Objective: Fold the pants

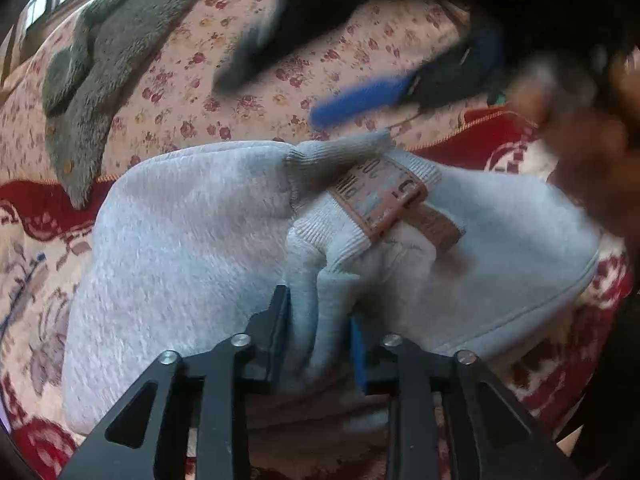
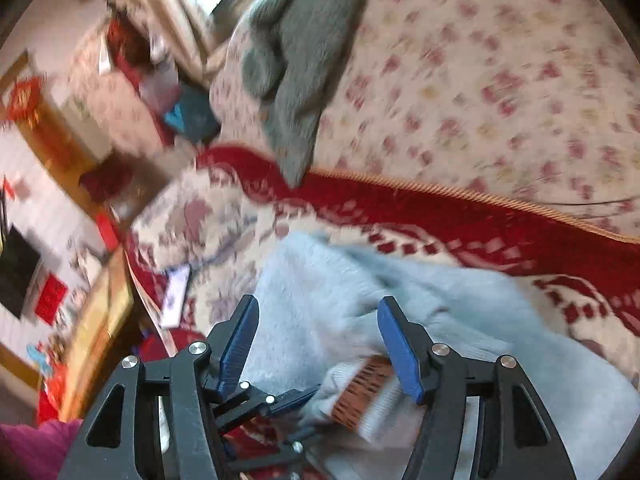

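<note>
L hand-held gripper [image 1: 320, 320] clamped shut; R hand-held gripper [image 2: 316, 320] fingers spread.

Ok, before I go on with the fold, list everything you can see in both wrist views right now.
pants: one, light grey fleece, bunched on the red-patterned blanket, a fold pinched by the left hand-held gripper.
cuff label: one, brown, on the ribbed cuff atop the pants.
red-patterned blanket: one, red and cream, under the pants.
floral sheet: one, cream with red flowers, beyond the blanket.
grey garment: one, dark grey, fuzzy, on the floral sheet.
phone: one, pale, flat on the blanket, left in the right wrist view; blurred.
left hand-held gripper: black, blue pads, shut on the pants.
right hand-held gripper: black, blue pads, open above the pants.
</note>
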